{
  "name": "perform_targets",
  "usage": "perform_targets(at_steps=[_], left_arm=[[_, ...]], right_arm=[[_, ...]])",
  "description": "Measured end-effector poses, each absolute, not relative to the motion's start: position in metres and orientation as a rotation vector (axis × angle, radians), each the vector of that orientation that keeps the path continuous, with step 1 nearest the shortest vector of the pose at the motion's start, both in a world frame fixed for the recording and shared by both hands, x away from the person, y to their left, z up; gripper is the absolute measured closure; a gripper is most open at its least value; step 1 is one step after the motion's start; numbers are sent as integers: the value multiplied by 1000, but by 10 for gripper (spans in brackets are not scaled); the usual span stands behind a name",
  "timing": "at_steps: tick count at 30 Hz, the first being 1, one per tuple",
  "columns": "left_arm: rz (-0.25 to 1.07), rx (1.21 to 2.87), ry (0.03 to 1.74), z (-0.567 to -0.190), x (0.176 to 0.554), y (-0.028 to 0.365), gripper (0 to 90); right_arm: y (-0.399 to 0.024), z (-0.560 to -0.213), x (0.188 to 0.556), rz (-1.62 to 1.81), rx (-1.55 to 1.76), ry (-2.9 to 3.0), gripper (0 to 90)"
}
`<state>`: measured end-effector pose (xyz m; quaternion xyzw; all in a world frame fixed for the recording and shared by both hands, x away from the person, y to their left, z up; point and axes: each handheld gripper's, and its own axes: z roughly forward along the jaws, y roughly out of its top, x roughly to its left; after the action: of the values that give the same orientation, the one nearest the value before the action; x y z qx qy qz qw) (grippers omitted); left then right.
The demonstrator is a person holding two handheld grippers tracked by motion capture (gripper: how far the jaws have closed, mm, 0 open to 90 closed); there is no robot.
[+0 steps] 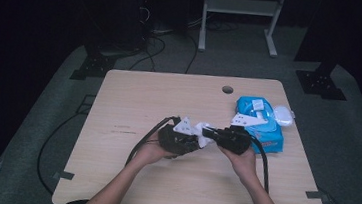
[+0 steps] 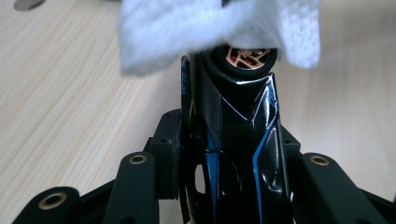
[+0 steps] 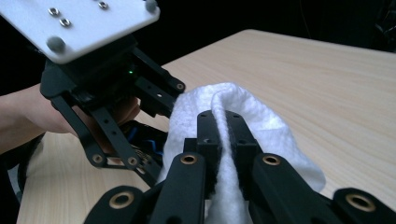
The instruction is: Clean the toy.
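Observation:
My left gripper (image 2: 231, 154) is shut on a glossy black toy car (image 2: 238, 140) with blue lines; one bronze-spoked wheel (image 2: 247, 56) points away from the camera. A white wipe (image 2: 187, 32) lies draped over the car's far end. My right gripper (image 3: 223, 126) is shut on that wipe (image 3: 271, 126), pinching a fold of it between its pads. In the high view the left gripper (image 1: 192, 142) and the right gripper (image 1: 209, 134) meet tip to tip above the middle of the table, with the wipe (image 1: 204, 129) between them.
A blue pack of wipes (image 1: 262, 122) lies at the right side of the wooden table (image 1: 144, 93), with a white round lid (image 1: 283, 115) beside it. A cable hole (image 1: 227, 89) sits near the far edge. Cables trail from both grippers.

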<state>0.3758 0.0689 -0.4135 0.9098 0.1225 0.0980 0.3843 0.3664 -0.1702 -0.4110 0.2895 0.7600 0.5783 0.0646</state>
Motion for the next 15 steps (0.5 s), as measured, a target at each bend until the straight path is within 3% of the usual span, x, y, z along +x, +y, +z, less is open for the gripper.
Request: perform_targets(at_steps=[15], left_arm=[[191,2246,345,-408,374,83,567]], right_arm=[[-178,-423,368,1758,939,2296,852]])
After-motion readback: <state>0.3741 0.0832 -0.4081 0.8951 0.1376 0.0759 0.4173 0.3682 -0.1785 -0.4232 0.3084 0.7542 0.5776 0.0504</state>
